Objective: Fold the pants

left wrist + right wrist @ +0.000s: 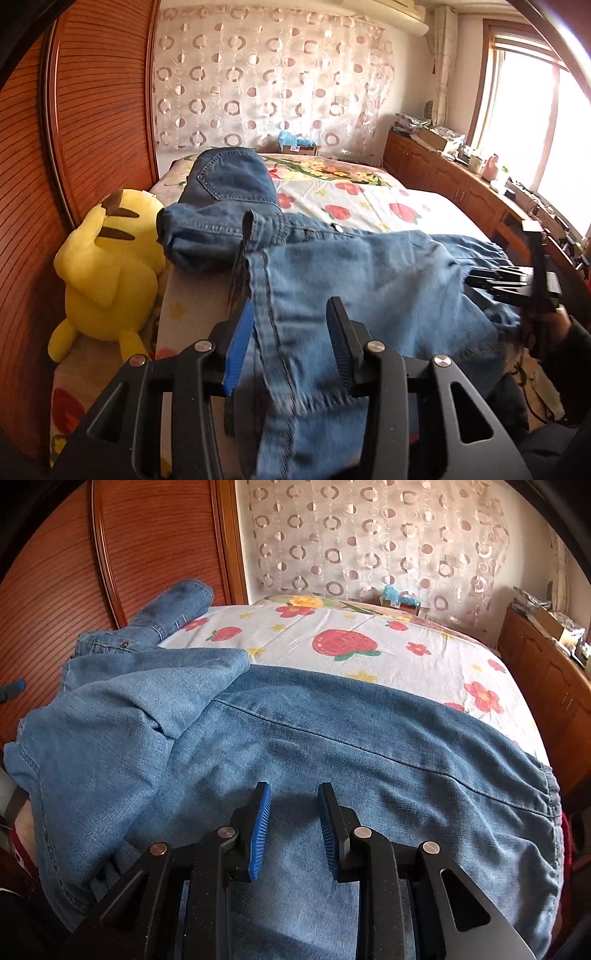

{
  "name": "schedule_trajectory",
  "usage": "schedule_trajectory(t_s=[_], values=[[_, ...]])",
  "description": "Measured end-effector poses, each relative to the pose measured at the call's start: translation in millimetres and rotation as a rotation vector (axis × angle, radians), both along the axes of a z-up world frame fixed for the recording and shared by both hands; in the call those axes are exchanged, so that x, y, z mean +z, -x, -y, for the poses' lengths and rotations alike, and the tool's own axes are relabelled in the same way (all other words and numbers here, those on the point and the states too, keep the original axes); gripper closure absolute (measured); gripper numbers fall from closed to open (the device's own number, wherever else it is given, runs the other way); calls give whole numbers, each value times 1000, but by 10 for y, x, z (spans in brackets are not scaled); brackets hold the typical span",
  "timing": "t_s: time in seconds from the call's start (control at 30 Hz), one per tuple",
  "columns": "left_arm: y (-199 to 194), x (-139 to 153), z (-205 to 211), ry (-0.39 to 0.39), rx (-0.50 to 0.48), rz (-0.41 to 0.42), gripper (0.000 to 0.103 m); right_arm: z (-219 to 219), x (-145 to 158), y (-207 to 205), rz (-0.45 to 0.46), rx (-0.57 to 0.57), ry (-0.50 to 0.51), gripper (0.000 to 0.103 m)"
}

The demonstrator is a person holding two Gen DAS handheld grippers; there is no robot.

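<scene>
Jeans spread across bed, one leg doubled over at left. Left hand-held gripper parted, hem loose between pads, not pinched. Right hand-held gripper narrow, resting on denim, gripping nothing. Best: pinch hem squarely, align seams, smooth before creasing.

Jeans run off the frame bottom — hem unseen.

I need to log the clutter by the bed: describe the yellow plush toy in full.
The yellow plush toy looks soft and rounded, with black-tipped ears and stubby limbs. It sits slumped with its back to the camera, wedged between the wooden slatted panel and the bed, its head beside the jeans. Its face is hidden.
</scene>
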State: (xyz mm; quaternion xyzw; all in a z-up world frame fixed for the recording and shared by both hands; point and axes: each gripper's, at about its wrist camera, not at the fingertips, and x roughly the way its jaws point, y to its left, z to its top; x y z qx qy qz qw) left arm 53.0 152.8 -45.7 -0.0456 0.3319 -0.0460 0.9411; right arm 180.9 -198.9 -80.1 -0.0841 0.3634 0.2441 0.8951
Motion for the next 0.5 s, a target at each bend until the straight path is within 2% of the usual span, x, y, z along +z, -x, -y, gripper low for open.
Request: schedule_trajectory(t_s=[0.13, 0.27, 0.4, 0.5], values=[[-222, -52, -10, -20, -2, -15, 61, -66, 262, -25, 11, 22, -70, 76], [-391, -124, -19, -20, -8, -49, 68, -180, 471, -114, 23, 44, -108, 76], [-519, -230, -22, -29, -11, -94, 69, -278, 470, -284, 0, 48, -119, 76], [-607, -280, -27, -28, -7, -117, 69, -344, 337, -467, -66, 41, -126, 76]])
